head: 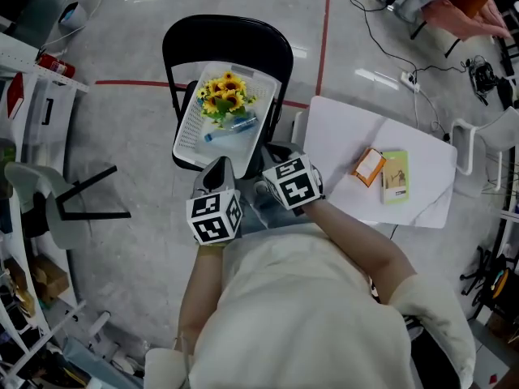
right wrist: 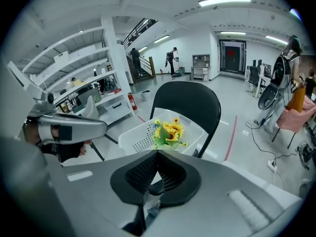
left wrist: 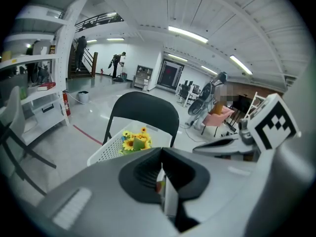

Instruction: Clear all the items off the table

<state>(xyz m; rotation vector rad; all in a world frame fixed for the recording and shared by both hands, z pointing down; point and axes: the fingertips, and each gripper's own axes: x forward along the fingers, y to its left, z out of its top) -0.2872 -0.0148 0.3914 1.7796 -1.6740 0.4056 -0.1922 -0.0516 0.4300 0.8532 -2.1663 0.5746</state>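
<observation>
Orange packet (head: 369, 167) beside green box (head: 396, 176) (print too small to read).

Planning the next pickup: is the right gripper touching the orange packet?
Apart. Head view shows bare table between right gripper and orange packet.

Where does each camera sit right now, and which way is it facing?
Head view: on the person's head, facing steeply down at black folding chair, white basket of sunflowers, white table; forearms, left tool, right tool show.
Left gripper view: on the left tool, facing along its shut jaws at the chair; right tool at right.
Right gripper view: on the right tool, facing along its shut jaws at the chair; left tool at left.
Shared: all see the basket on the chair.
</observation>
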